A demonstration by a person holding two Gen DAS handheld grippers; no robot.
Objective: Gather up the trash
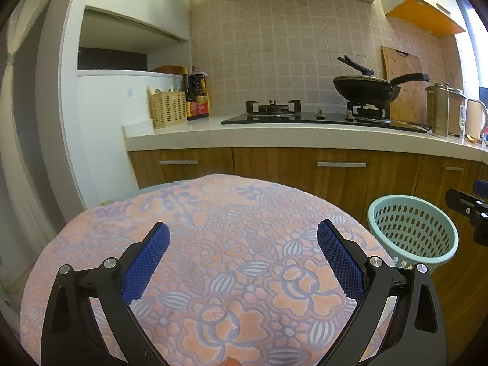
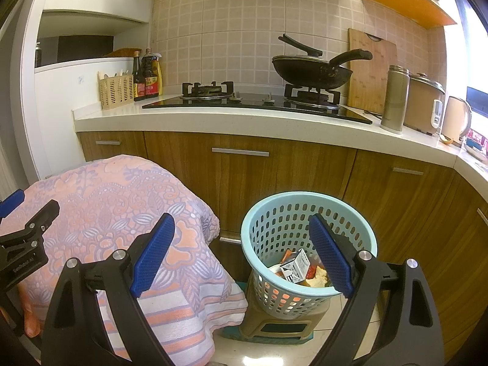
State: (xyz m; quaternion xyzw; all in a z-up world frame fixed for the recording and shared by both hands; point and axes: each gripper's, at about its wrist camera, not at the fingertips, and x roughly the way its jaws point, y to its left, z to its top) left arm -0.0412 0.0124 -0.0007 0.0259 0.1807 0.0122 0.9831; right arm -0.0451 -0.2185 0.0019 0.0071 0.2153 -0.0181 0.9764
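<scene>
A light blue perforated basket (image 2: 274, 222) stands on a small stool (image 2: 283, 324) by the cabinets and holds trash: a small white carton (image 2: 294, 267) and orange and beige scraps. It also shows at the right in the left wrist view (image 1: 411, 228). My right gripper (image 2: 241, 250) is open and empty, its right finger over the basket's rim. My left gripper (image 1: 244, 259) is open and empty above a table covered with a pink and purple floral cloth (image 1: 231, 262). No trash shows on the cloth.
The cloth-covered table (image 2: 116, 213) stands left of the basket. Wooden cabinets (image 2: 244, 167) and a white counter (image 2: 213, 122) run behind, with a stove, a black wok (image 2: 311, 71), bottles, a utensil holder, a thermos and a cooker.
</scene>
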